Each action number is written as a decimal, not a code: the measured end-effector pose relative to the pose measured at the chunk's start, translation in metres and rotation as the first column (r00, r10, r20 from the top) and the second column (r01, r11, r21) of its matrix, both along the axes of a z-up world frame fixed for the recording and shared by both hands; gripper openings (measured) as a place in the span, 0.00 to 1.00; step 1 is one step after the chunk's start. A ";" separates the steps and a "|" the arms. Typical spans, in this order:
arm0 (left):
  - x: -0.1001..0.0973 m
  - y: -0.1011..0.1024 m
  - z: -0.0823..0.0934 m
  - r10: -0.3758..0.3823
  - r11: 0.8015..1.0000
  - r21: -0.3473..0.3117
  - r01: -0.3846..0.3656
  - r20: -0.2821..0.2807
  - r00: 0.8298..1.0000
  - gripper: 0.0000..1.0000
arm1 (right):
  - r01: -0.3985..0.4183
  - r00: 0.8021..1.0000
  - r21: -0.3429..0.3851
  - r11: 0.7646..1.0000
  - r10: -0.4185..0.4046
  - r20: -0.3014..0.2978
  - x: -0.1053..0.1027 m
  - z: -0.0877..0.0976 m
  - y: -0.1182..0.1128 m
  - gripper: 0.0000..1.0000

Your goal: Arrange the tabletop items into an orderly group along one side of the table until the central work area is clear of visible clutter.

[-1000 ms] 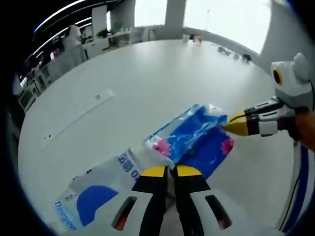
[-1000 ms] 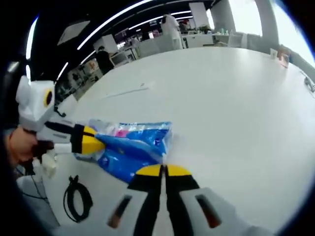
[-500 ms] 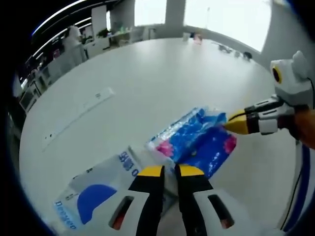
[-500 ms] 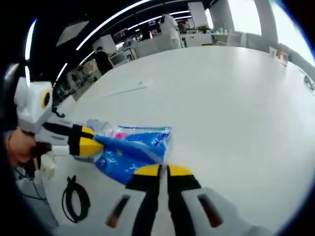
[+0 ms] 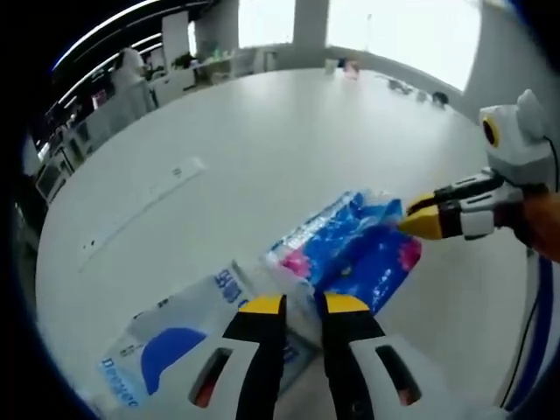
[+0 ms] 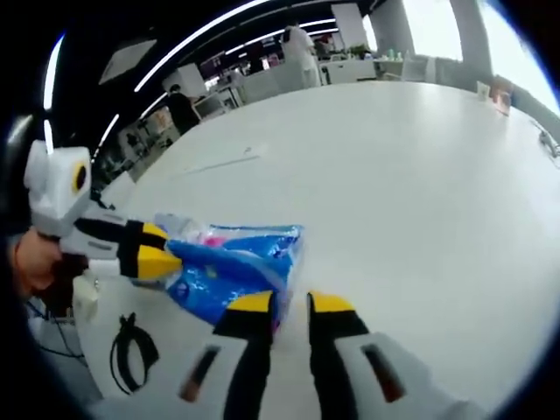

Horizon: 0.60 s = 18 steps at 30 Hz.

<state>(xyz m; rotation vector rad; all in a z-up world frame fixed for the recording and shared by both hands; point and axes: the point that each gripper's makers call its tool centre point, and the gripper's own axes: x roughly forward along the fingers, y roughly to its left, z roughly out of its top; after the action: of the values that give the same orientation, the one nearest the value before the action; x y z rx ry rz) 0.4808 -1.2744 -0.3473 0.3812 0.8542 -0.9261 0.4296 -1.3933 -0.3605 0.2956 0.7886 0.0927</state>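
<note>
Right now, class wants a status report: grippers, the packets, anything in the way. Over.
Left gripper open, at the blue packet. Right gripper open at its other end. White bag beside it. Black cable near the table edge.

Bright window glare, perhaps slight blur

The left gripper (image 5: 293, 304) has two white plastic jaws that turn black toward the front and end in yellow tips, each white part cut by a dark slot with an orange-red mark inside. The right gripper (image 6: 289, 304) is built alike: white shells, black forward sections, yellow tips, slotted sides. Seen from the side, each gripper shows black-and-white banding just behind its yellow tips. A hand (image 5: 544, 226) grips the right one; another hand (image 6: 33, 262) grips the left one.
</note>
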 end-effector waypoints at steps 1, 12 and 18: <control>0.001 0.000 0.000 0.000 1.000 0.000 0.000 0.004 1.000 0.11 | 0.002 1.000 0.002 1.000 -0.002 0.002 0.000 0.000 0.000 0.13; 0.001 -0.002 0.009 -0.006 1.000 -0.022 0.006 0.009 1.000 0.17 | 0.013 1.000 0.001 1.000 -0.013 0.025 -0.002 0.009 -0.001 0.22; 0.002 -0.002 0.016 -0.008 0.999 -0.050 0.008 0.011 1.000 0.24 | 0.023 0.999 -0.004 1.000 -0.023 0.047 -0.001 0.018 -0.004 0.29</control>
<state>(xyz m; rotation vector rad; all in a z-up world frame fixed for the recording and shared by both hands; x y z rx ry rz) 0.4826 -1.2764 -0.3316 0.3461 0.8182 -0.9502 0.4282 -1.3968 -0.3423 0.2973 0.7380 0.0757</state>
